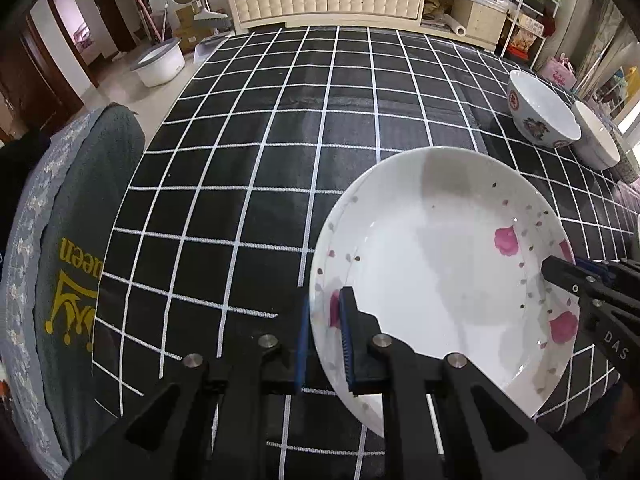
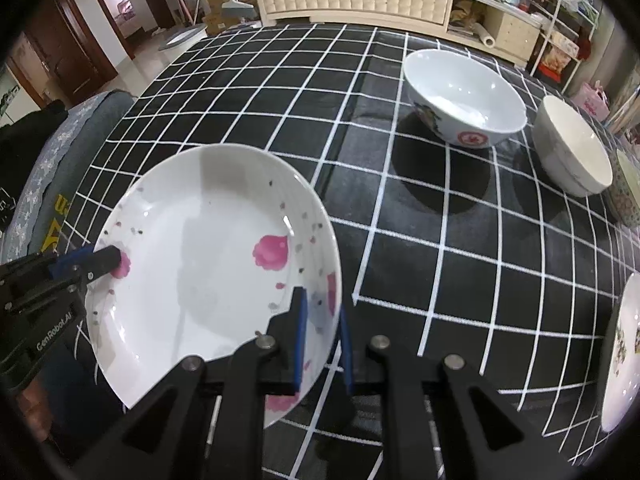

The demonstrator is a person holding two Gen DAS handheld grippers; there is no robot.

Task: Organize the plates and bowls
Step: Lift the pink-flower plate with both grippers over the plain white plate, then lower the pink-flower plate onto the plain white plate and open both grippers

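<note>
Plate [image 1: 432, 272] rim clamped between left gripper [image 1: 326, 336] jaws; opposite rim between right gripper [image 2: 322, 340] jaws; underside hidden, second plate [image 2: 624, 352] cut off.

A white plate [image 1: 436, 264] with pink flowers and grey petals is held tilted above the checked table [image 1: 280, 128]. Farther back, a decorated white bowl [image 2: 464, 98] and a plain white bowl [image 2: 572, 146] stand upright, side by side.

In the right wrist view, the plate [image 2: 208, 264] sat at eight o'clock on the tablecloth [image 2: 400, 240]; two bowls [image 2: 464, 96] [image 2: 572, 148] stood side by side at two o'clock.
</note>
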